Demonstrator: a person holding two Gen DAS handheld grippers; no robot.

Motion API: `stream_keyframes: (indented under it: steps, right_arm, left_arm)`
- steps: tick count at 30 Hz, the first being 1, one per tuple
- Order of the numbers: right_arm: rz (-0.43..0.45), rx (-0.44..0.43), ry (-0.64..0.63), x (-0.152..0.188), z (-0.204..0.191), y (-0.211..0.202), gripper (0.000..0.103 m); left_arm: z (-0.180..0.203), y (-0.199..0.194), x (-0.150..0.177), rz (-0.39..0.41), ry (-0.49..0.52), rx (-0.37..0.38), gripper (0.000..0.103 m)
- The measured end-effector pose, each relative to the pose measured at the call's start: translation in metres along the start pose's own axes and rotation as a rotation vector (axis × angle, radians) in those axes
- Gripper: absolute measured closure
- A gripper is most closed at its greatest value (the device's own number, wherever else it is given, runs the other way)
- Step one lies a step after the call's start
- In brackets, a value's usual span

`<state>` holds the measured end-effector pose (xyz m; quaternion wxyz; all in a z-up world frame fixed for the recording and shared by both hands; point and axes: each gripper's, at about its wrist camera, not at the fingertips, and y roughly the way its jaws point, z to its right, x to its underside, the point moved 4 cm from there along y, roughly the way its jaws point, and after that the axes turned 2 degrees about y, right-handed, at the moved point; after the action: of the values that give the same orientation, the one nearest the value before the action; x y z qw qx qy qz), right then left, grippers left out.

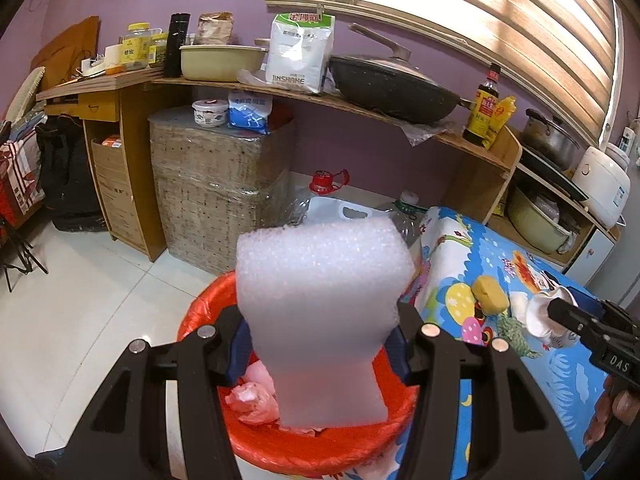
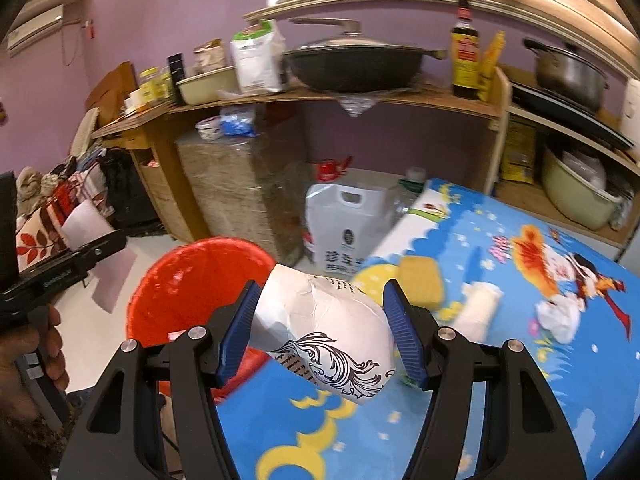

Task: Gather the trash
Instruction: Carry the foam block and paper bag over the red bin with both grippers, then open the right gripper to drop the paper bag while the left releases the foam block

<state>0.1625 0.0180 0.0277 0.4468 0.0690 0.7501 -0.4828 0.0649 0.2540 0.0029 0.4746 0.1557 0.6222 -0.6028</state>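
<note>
Trash bin (image 1: 208, 312), red-lined, beside cartoon-print table (image 2: 500, 320), cluttered purple kitchen. Left gripper (image 1: 320, 344) pinches white foam block (image 1: 324, 280); right gripper (image 2: 320, 328) pinches crumpled paper bag (image 2: 328, 328).

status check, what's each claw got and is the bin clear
Left claw clamped on foam block, over red bin. Right claw grips crumpled paper bag, above table edge. Bin mouth unobstructed.

Between the left gripper's (image 1: 320, 354) matt black fingers sits a white foam block (image 1: 324, 300), pebbly and soft-looking, above a glossy red plastic bin (image 1: 208, 304). The right gripper's (image 2: 320, 332) ribbed blue pads (image 2: 404, 332) flank creased printed paper (image 2: 324, 336); below lies a smooth, shiny cartoon tablecloth (image 2: 500, 380).
</note>
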Motion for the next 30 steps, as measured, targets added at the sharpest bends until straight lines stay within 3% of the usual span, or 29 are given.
stream_keyframes:
  steps: [13,30]
  right_arm:
    - [-0.025,-0.082,-0.082,-0.012,-0.061,0.029,0.042]
    - [-0.042,-0.155,-0.153,-0.019,-0.112,0.047,0.042]
  left_arm:
    - [-0.016,-0.001,-0.008,0.011,-0.015,-0.02,0.05]
    - [-0.032,-0.011,-0.014,0.031,-0.035,-0.038,0.05]
